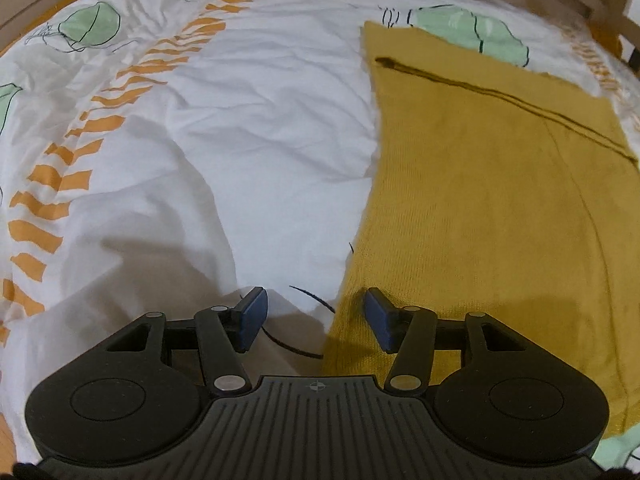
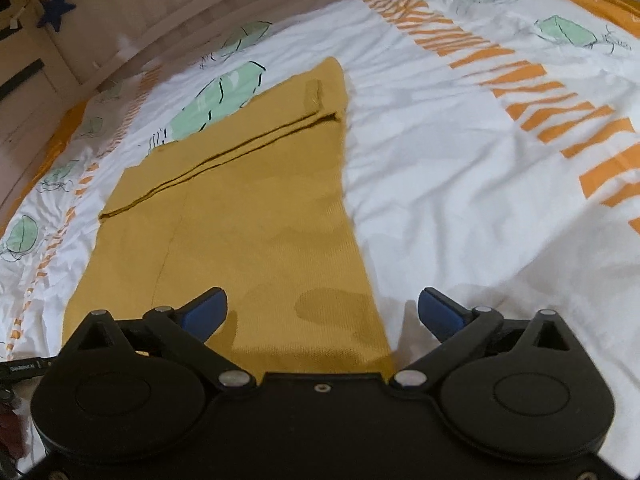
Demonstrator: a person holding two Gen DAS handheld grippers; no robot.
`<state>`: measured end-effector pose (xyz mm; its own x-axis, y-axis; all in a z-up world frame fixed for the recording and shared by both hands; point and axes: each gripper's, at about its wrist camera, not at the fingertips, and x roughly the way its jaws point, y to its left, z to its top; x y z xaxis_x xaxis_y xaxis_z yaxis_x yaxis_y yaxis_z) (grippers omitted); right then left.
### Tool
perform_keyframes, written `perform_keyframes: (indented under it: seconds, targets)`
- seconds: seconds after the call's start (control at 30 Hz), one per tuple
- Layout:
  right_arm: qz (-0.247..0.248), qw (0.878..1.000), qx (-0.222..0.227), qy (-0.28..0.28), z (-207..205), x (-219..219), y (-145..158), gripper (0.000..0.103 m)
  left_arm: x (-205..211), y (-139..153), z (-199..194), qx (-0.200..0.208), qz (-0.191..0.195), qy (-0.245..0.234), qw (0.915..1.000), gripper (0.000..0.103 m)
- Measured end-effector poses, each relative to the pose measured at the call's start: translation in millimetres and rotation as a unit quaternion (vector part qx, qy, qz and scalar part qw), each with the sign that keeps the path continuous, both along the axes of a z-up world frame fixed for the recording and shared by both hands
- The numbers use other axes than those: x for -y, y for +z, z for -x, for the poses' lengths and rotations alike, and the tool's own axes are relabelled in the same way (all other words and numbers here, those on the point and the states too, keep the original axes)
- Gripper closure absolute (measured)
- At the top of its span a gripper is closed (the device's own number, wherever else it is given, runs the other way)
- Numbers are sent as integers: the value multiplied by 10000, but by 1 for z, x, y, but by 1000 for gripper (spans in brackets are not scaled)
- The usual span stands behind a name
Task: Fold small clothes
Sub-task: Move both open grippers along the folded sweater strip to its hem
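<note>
A mustard-yellow knitted garment [image 1: 480,184] lies flat on the bed, with a folded layer forming a dark crease across its far part. It also shows in the right wrist view [image 2: 256,208]. My left gripper [image 1: 316,312] is open and empty, low over the garment's near left edge, its right finger over the cloth. My right gripper [image 2: 322,312] is open wide and empty, straddling the garment's near right edge.
The bed cover [image 1: 240,120] is white and wrinkled, with orange stripes [image 1: 80,148] and green leaf prints [image 1: 90,26]. A wooden bed frame [image 2: 200,12] runs along the far side. A dark thread [image 1: 296,344] lies on the cover by the left gripper.
</note>
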<state>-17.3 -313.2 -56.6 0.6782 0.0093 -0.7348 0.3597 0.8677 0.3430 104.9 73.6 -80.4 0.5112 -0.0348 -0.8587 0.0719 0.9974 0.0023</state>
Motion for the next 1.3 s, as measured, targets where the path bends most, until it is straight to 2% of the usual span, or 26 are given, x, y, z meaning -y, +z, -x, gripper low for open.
perform_keyframes:
  seconds: [0.1, 0.37, 0.57, 0.73, 0.8, 0.87, 1.07, 1.3]
  targets:
    - [53, 9999, -123, 11, -3, -2, -4, 1, -1, -4, -2, -8, 90, 14, 10000, 43]
    - [336, 9960, -803, 210, -23, -8, -18, 0, 5, -9, -6, -38, 214, -62, 9997, 21]
    - [270, 9948, -948, 254, -29, -5, -22, 0, 6, -12, -10, -47, 300, -74, 9995, 12]
    - [115, 9957, -881, 260, -27, -2, -21, 0, 5, -11, -12, -97, 343, -133, 9993, 13]
    - [26, 9962, -809, 314, -23, -1, -17, 0, 3, -8, -10, -129, 359, -172, 9991, 16]
    - [-77, 9965, -728, 411, -19, -1, -13, 0, 1, -4, -6, -190, 385, -255, 9988, 24]
    - [-159, 9953, -634, 714, -3, -12, -1, 1, 2, 4, 14, -334, 419, -861, 9948, 29]
    - [-71, 9920, -670, 1063, 14, -27, 7, 1, 9, 7, 37, -366, 402, -1453, 9879, 30]
